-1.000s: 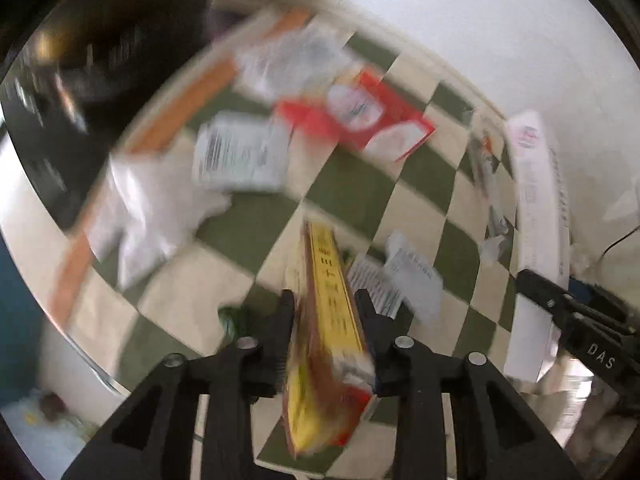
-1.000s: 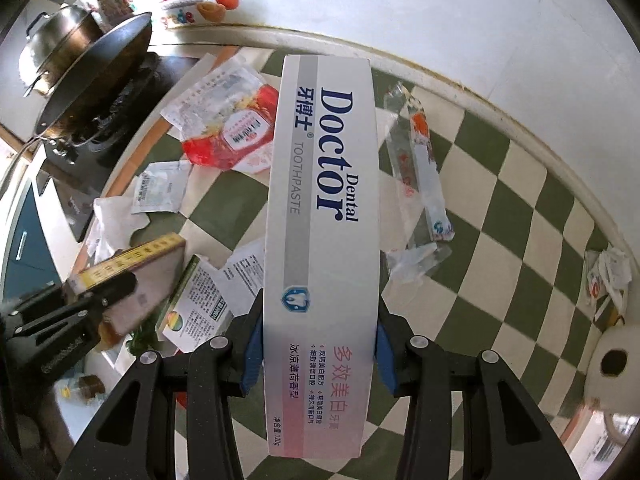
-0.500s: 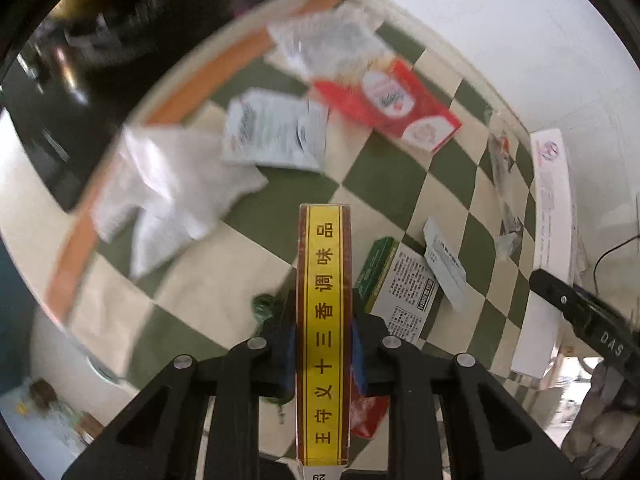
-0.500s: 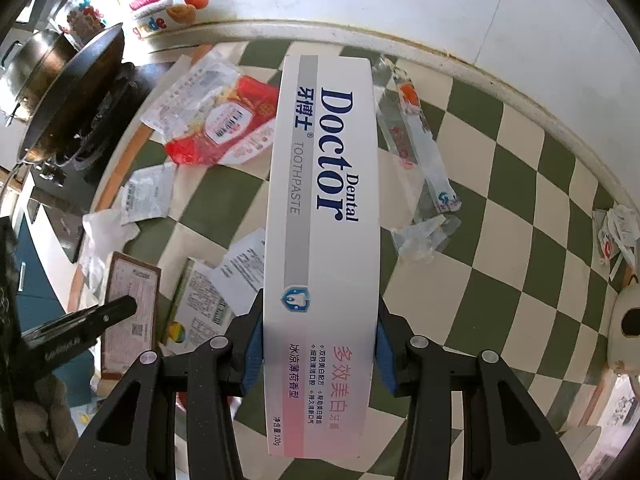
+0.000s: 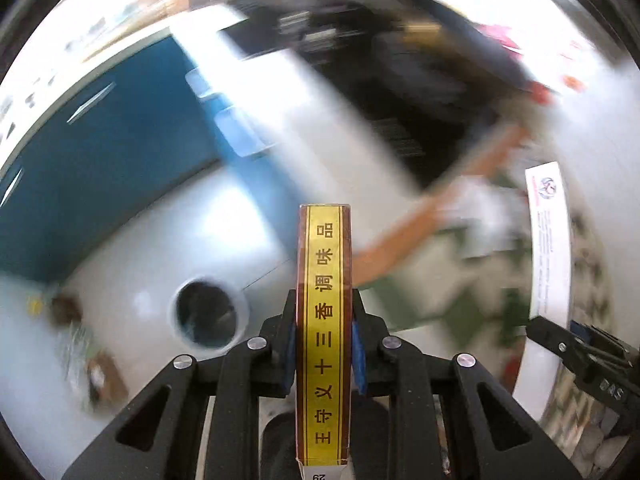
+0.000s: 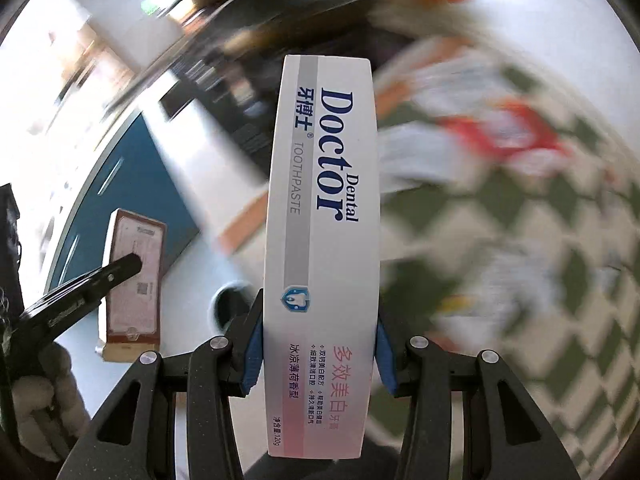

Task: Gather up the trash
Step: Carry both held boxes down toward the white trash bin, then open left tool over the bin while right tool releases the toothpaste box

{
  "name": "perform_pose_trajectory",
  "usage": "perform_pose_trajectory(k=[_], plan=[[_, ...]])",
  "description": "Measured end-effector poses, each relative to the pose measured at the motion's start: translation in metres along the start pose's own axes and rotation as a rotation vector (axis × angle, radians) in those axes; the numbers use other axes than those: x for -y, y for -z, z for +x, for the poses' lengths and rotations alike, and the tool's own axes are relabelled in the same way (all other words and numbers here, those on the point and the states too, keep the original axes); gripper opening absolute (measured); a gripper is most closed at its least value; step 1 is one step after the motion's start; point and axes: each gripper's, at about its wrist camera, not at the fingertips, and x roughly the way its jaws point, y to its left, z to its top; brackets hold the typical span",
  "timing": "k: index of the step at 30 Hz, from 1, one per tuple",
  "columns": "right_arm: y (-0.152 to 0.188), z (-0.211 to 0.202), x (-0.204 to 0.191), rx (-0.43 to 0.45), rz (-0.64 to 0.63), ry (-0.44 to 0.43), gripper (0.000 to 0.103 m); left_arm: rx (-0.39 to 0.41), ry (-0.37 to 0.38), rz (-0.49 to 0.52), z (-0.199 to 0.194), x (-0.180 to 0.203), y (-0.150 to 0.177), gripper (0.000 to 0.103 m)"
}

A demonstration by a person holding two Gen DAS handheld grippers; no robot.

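Both views are smeared by fast motion. The left tool (image 5: 324, 320) grips a narrow seasoning box (image 5: 324, 320) by its flat sides, its yellow spine with brown Chinese lettering facing the camera. The right tool (image 6: 320, 344) clamps a long white "Doctor Dental" toothpaste box (image 6: 324, 208) between its blue pads.

A second ago both cameras looked down on the green-and-cream checked tabletop (image 6: 520, 240) strewn with wrappers. Now both have swung left: the tabletop with its blurred litter sits off to the right, and a blue cabinet front (image 5: 100, 168) and pale floor fill the left. On that floor stands a round bin (image 5: 208, 312) with a white rim and dark inside, just left of the seasoning box.

This looks like the carry stage: both boxes seem headed for the bin, with more wrappers left to collect.
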Motion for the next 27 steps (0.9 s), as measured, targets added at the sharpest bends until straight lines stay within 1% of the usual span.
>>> perform_pose_trajectory(k=[1,2,3,4,5,6,7,8,11,12,15,16,18,19,20,21,23,25,26,27], plan=[[0.003,0.025,-0.028,-0.034,-0.041,-0.025,0.048,-0.021,-0.025,-0.065,0.013,-0.042,0.009,0.018],[0.007,0.046,-0.051,-0.061,-0.073,-0.041,0.048,-0.035,-0.036,-0.097,0.023,-0.065,0.016,0.019],[0.014,0.080,-0.080,-0.106,-0.114,-0.061,0.048,-0.056,-0.051,-0.140,0.038,-0.094,0.024,0.019],[0.020,0.105,-0.097,-0.139,-0.134,-0.072,0.048,-0.085,-0.066,-0.189,0.061,-0.130,0.035,0.019],[0.025,0.130,-0.111,-0.176,-0.146,-0.086,0.048,-0.103,-0.068,-0.215,0.074,-0.150,0.043,0.019],[0.033,0.164,-0.126,-0.223,-0.156,-0.097,0.048,-0.131,-0.067,-0.260,0.101,-0.182,0.055,0.019],[0.042,0.200,-0.139,-0.268,-0.162,-0.105,0.048,-0.154,-0.061,-0.287,0.122,-0.202,0.062,0.019],[0.050,0.232,-0.149,-0.318,-0.169,-0.150,0.048,-0.177,-0.055,-0.319,0.145,-0.223,0.070,0.019],[0.078,0.340,-0.166,-0.441,-0.156,-0.164,0.048,-0.253,-0.012,-0.407,0.229,-0.282,0.101,0.019],[0.087,0.378,-0.169,-0.477,-0.149,-0.162,0.048,-0.284,0.008,-0.441,0.267,-0.304,0.113,0.019],[0.109,0.483,-0.173,-0.586,-0.133,-0.177,0.048,-0.344,0.056,-0.485,0.341,-0.338,0.133,0.019],[0.113,0.502,-0.174,-0.609,-0.137,-0.183,0.048,-0.361,0.062,-0.494,0.368,-0.349,0.139,0.019],[0.122,0.556,-0.178,-0.659,-0.169,-0.171,0.048,-0.397,0.079,-0.493,0.409,-0.360,0.145,0.019],[0.127,0.570,-0.183,-0.674,-0.184,-0.168,0.048,-0.411,0.080,-0.493,0.428,-0.366,0.148,0.019],[0.132,0.589,-0.185,-0.704,-0.209,-0.156,0.049,-0.427,0.073,-0.490,0.446,-0.372,0.152,0.020],[0.136,0.607,-0.187,-0.731,-0.224,-0.143,0.049,-0.434,0.061,-0.489,0.457,-0.371,0.153,0.020],[0.142,0.630,-0.190,-0.756,-0.254,-0.115,0.051,-0.438,0.050,-0.489,0.472,-0.369,0.151,0.034],[0.143,0.648,-0.199,-0.757,-0.278,-0.088,0.067,-0.417,0.017,-0.481,0.479,-0.373,0.153,0.076],[0.142,0.650,-0.198,-0.751,-0.276,-0.083,0.080,-0.402,-0.002,-0.480,0.479,-0.374,0.152,0.083],[0.137,0.650,-0.197,-0.735,-0.275,-0.071,0.082,-0.386,-0.017,-0.479,0.476,-0.375,0.151,0.087]])
